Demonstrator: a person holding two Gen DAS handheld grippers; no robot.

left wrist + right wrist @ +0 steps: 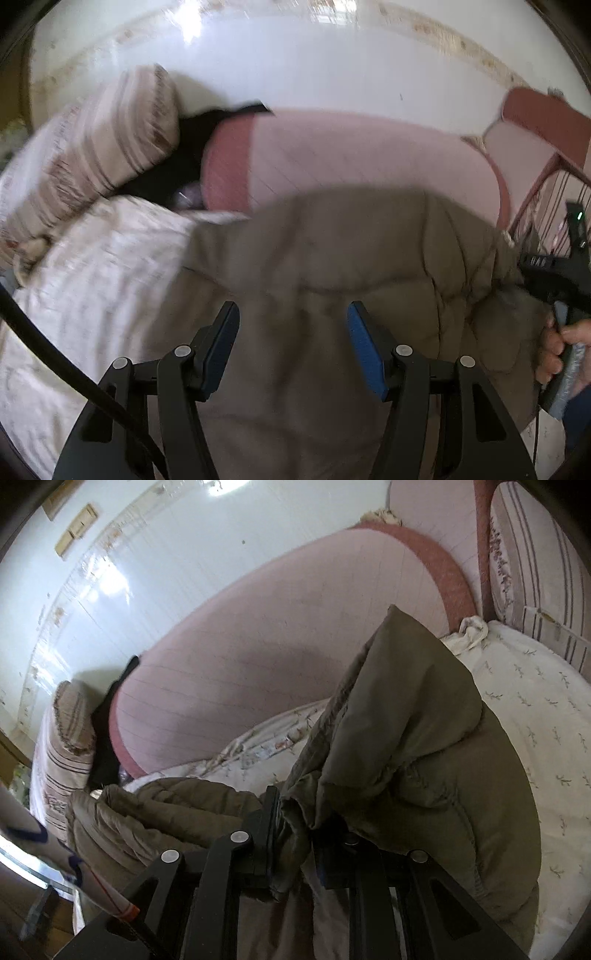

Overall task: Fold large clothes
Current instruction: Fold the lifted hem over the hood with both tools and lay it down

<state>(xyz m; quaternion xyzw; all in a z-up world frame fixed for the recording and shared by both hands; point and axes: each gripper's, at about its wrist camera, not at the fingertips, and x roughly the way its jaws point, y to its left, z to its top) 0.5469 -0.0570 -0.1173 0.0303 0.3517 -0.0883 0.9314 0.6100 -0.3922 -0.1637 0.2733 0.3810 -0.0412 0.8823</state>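
Right wrist view shows the right gripper [295,834] with its jaws nearly closed on a bunched edge of the olive-green quilted padded jacket [413,746]; the fabric rises from the pinch in a tall fold and drapes over the right finger. The rest of the jacket lies on the white bed sheet printed with small sprigs [535,709], in front of the pink padded curved headboard [280,657], with another crumpled part of it low on the left of this view.

From the left wrist view, the left gripper [293,328] has its jaws about half open and holds nothing; the jacket's broad back lies just beyond and below the blue-padded fingertips [364,332]. A hand [557,347] on the right gripper's handle shows at the right edge.

The step in hand looks like carrying one jacket edge across to make a fold. To do it well, the right pinch should hold firm on the thick seam, not on loose shell fabric alone, which could slip. The left gripper would best take the matching edge on its side, so both corners travel together and the padded layers land flat, without trapped air or a twisted sleeve. A striped, frilled pillow [110,147] beside the headboard should be kept clear of the fold.
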